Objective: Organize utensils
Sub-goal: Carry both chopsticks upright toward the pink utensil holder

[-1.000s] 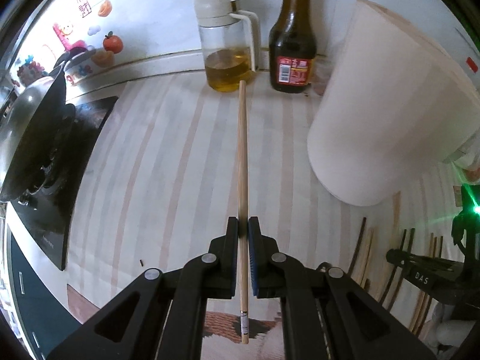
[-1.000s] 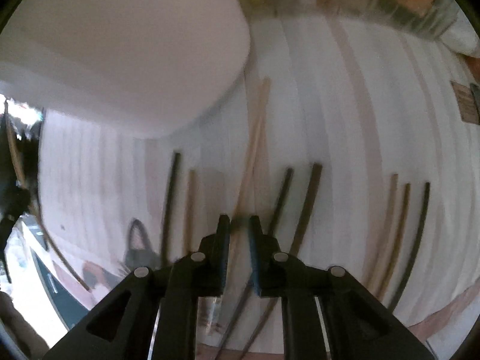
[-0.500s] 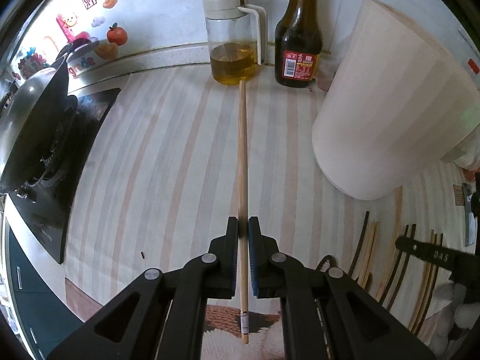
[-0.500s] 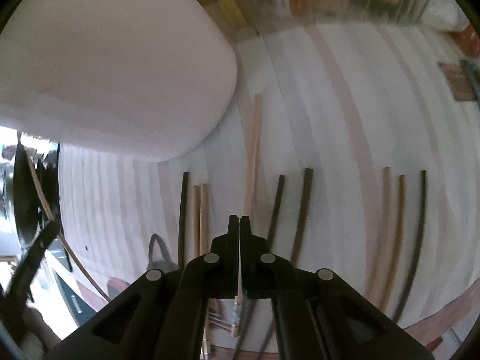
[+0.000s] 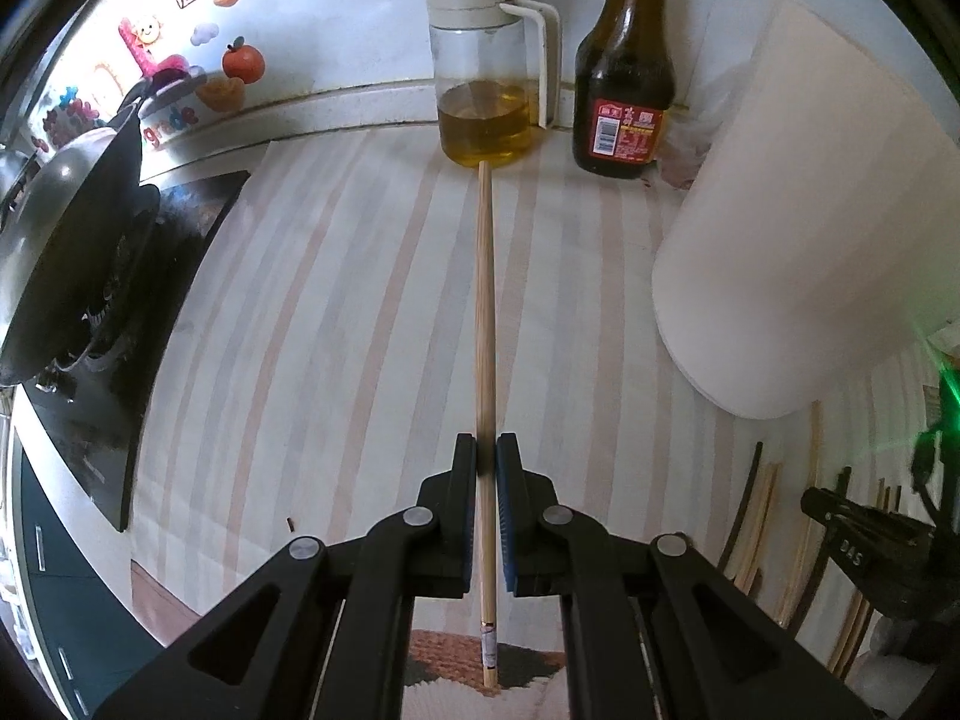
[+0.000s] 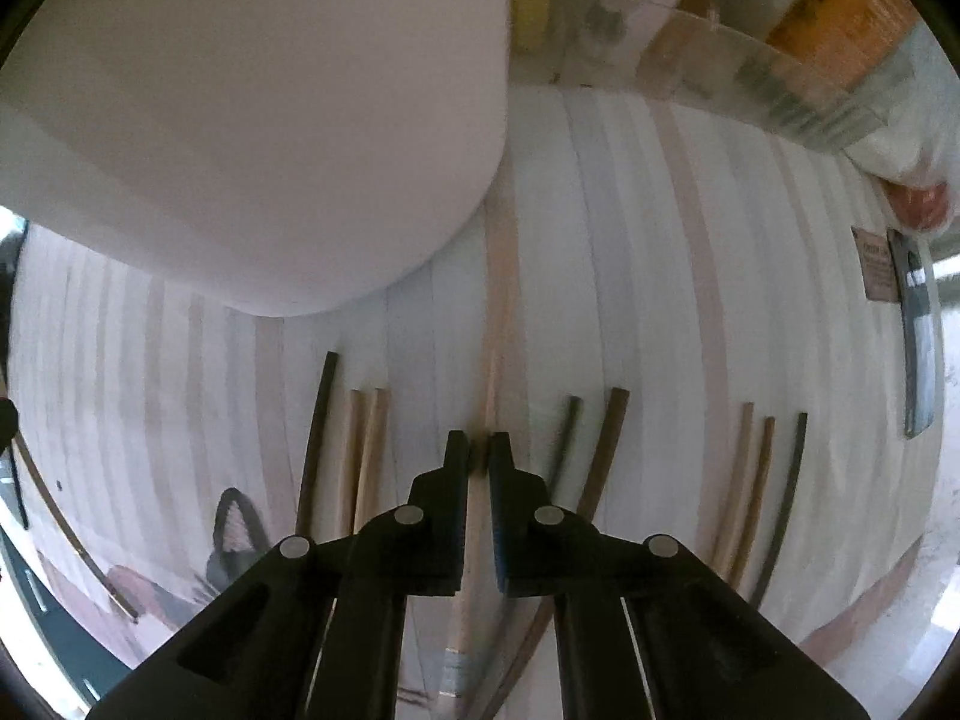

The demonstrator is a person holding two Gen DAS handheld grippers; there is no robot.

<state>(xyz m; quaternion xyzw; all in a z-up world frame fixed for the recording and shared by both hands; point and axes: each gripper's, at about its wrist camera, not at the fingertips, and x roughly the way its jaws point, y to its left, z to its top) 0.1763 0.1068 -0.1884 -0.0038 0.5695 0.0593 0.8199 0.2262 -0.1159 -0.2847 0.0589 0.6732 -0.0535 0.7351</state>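
Firstly, white container (image 5: pixel 798 240) ahead and to the right of left tongs (image 5: pixel 486 450), looming ahead-left of right tongs (image 6: pixel 479 447); striped mat (image 5: pixel 336 300) beneath both; wok (image 5: pixel 66 228) far left of left tongs; oil jug (image 5: pixel 483 90) and sauce bottle (image 5: pixel 621 78) straight ahead by the wall. Next, left tongs pinched narrow on bamboo chopstick (image 5: pixel 485 300), tip pointing toward oil jug; right tongs closed to a slit around pale chopstick (image 6: pixel 495 330), blurred, running forward toward the container's base. Lastly, loose chopsticks (image 6: pixel 606 450), dark and pale, flat on mat either side of right tongs.
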